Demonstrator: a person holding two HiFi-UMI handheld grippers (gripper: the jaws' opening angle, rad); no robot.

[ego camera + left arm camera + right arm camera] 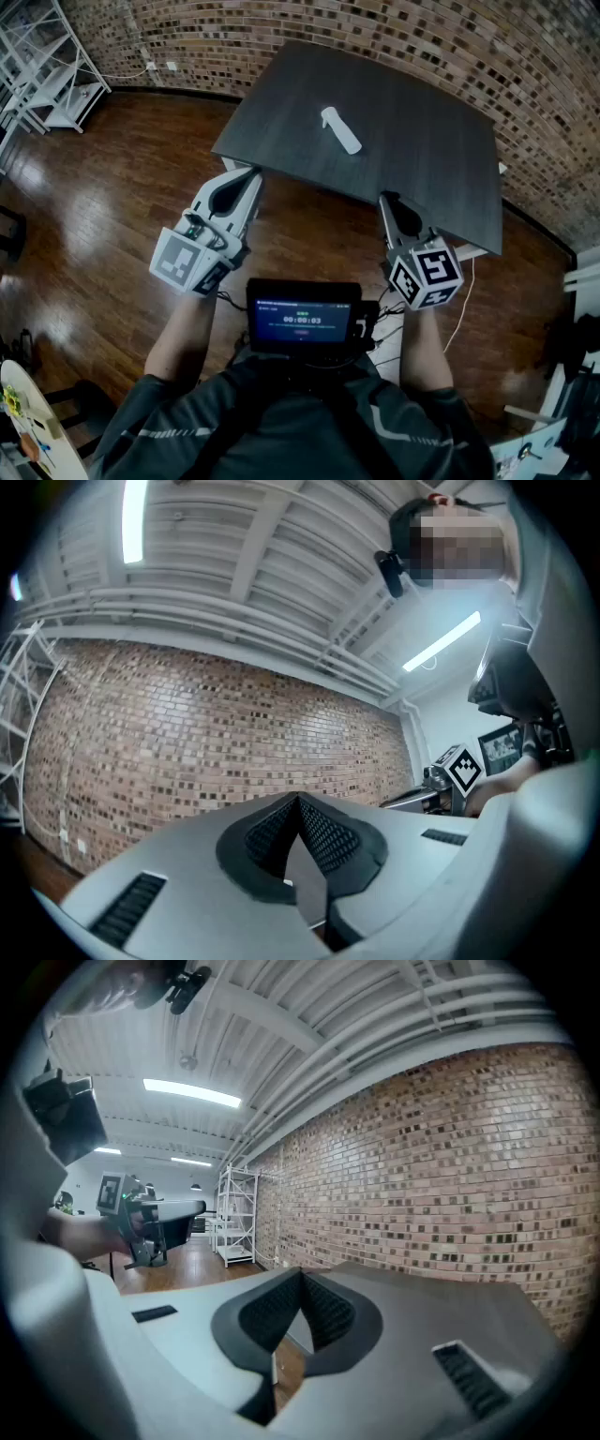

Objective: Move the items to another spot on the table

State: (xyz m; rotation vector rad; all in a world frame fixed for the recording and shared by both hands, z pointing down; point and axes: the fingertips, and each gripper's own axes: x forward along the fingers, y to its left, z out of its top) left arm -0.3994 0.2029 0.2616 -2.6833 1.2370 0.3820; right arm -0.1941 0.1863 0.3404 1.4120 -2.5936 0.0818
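The bottle lies on its side at upper centre, on the dark table. At bottom centre, nearest, sits a lit screen. Above it the left gripper and right gripper point at the table's near edge, both with jaws pressed together and holding nothing. Beyond that edge, bare tabletop surrounds the bottle on every side, widest toward the right.

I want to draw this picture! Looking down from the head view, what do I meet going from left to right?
white shelf → left claw → white bottle → right claw
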